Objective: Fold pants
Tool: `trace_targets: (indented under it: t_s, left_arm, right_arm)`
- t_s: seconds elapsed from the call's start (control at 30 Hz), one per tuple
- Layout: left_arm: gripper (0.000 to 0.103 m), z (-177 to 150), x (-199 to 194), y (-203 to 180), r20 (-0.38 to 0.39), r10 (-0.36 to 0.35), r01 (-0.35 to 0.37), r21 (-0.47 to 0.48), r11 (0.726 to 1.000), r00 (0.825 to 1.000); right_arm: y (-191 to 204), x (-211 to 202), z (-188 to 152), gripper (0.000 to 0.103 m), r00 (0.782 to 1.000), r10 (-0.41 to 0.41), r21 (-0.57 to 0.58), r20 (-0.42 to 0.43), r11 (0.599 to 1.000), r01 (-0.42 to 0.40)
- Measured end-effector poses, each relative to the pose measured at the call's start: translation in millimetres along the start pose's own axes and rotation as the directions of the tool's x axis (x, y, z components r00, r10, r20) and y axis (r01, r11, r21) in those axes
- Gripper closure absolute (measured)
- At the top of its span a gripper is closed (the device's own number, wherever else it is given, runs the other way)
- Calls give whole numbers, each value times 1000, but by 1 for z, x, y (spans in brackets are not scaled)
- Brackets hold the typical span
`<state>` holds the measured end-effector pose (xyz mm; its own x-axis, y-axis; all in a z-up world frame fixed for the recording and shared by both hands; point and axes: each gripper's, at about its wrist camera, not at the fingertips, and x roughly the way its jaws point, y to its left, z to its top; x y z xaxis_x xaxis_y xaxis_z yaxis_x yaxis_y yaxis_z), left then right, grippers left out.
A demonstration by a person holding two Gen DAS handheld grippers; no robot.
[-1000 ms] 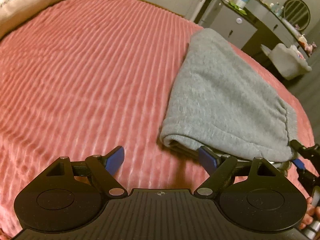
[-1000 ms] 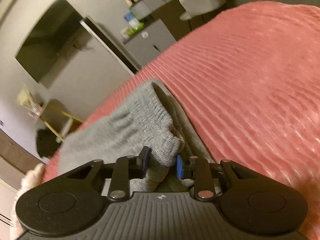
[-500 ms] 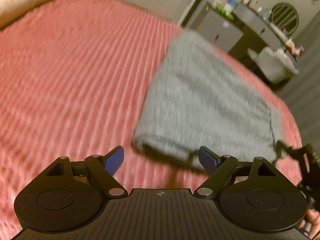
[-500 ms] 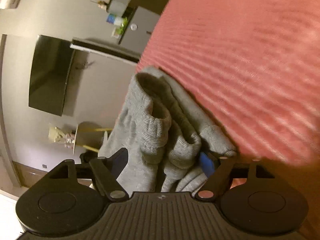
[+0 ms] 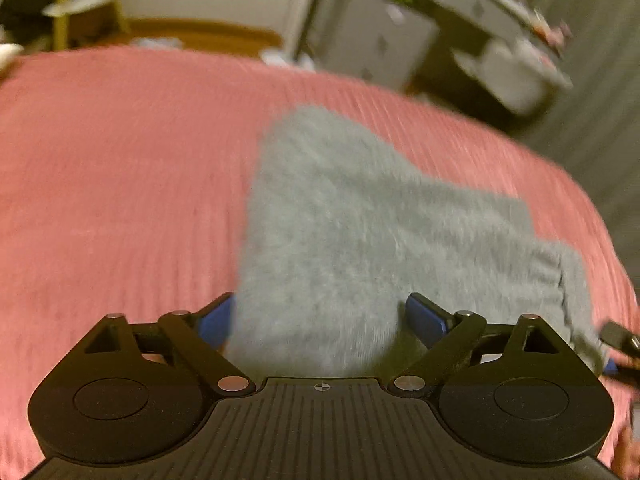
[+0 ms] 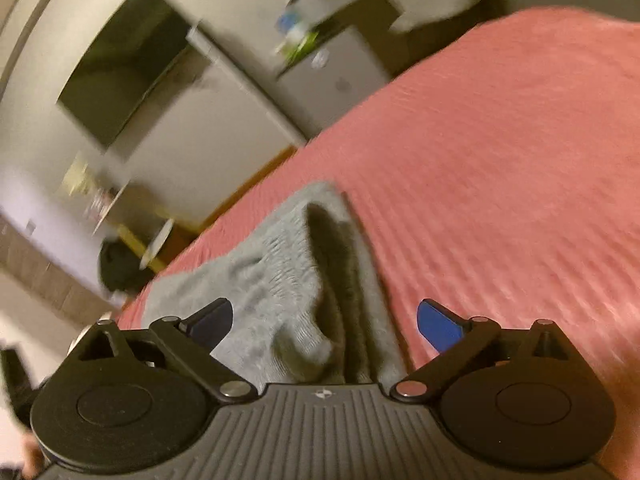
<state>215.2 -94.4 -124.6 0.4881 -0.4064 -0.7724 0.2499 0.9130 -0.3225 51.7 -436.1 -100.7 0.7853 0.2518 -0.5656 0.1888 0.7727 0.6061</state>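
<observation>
Now my left gripper (image 5: 318, 316) and right gripper (image 6: 324, 320) both gape wide, gripping nothing. Folded grey pants (image 5: 372, 232) lie between their fingers, near the pink bed's (image 5: 120, 180) edge.

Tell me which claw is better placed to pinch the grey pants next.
Probably the left claw: it is open with the near edge of the folded grey fleece pants between its tips. The right claw, also open, faces the bunched waistband end.

Place: home bedroom
Evidence: bed with pink ribbed bedspread (image 5: 120, 184), wall-mounted TV (image 6: 124, 64), grey cluttered dresser (image 6: 336, 68)
</observation>
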Motion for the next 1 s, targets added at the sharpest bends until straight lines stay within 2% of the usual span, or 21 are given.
trace_targets:
  t_s: [0.07,0.13,0.23,0.27,0.37,0.4,0.43,0.47,0.5,0.53,0.57,0.6,0.63,0.67,0.73,0.8,0.87,0.9,0.93,0.97,1.0]
  left_arm:
    - [8,2,16,1,-61,-13,16,48,999,998]
    - [7,2,26,3,-60,-38,41,51,998,998]
    - [25,5,30,10,-4,-75,75,-26,997,997]
    - [37,6,29,12,23,-88,89,-53,995,996]
    - [58,0,16,19,104,-118,129,-102,986,988]
    - [59,-6,10,22,134,-135,151,-119,981,982]
    - [58,-11,6,26,152,-141,162,-133,978,978]
    - [50,-17,6,28,158,-130,154,-147,977,979]
    - [39,-23,8,27,153,-89,112,-144,983,984]
    - [35,-22,9,26,155,-57,76,-121,990,986]
    - [29,-23,6,20,160,-13,27,-86,996,987]
    - [30,-22,-3,13,176,26,-17,-55,998,984]
    - [31,-21,-11,8,203,49,-43,-32,999,978]
    - [31,-20,-25,0,258,78,-82,4,997,963]
    - [30,-17,-43,-16,354,120,-146,48,988,927]
    - [25,-13,-49,-33,385,79,-117,77,990,920]
    - [20,-11,-42,-51,374,32,-80,112,990,927]
    - [18,-12,-34,-59,369,40,-96,136,986,929]
    - [16,-13,-25,-63,355,60,-123,157,980,933]
    - [15,-13,-9,-66,327,105,-172,184,968,939]
    - [19,-10,5,-63,304,152,-221,207,953,940]
  right_arm:
    - [-6,31,12,4,995,-23,-24,-99,999,21]
    - [-15,59,20,4,986,-31,-31,-167,999,26]
    - [-11,75,30,8,990,11,-47,-139,999,-17]
    - [-6,81,31,30,989,11,-63,-145,998,-21]
    - [17,86,34,42,990,-54,-144,-132,989,35]
    - [26,81,36,45,992,-61,-191,-107,981,39]
    - [29,75,36,46,996,-47,-215,-80,976,29]
    - [29,70,36,46,998,-28,-231,-55,973,15]
    - [26,70,35,43,999,-26,-247,-43,969,15]
    - [22,74,32,41,997,-54,-254,-47,966,40]
    - [17,79,28,24,994,-99,-260,-55,962,81]
    - [14,81,25,10,989,-139,-250,-54,961,121]
    - [11,77,25,10,989,-140,-226,-48,966,126]
    - [10,65,25,10,988,-149,-214,-35,967,139]
    - [22,45,19,10,981,-186,-251,50,949,193]
    - [46,25,3,12,956,-196,-306,219,916,258]
    - [66,14,-14,14,923,-175,-362,342,882,301]
    - [72,12,-22,21,916,-148,-382,374,875,297]
    - [79,16,-29,26,921,-100,-412,376,872,263]
    - [81,22,-33,37,936,-66,-444,346,867,225]
    - [84,36,-39,48,952,-78,-487,295,845,220]
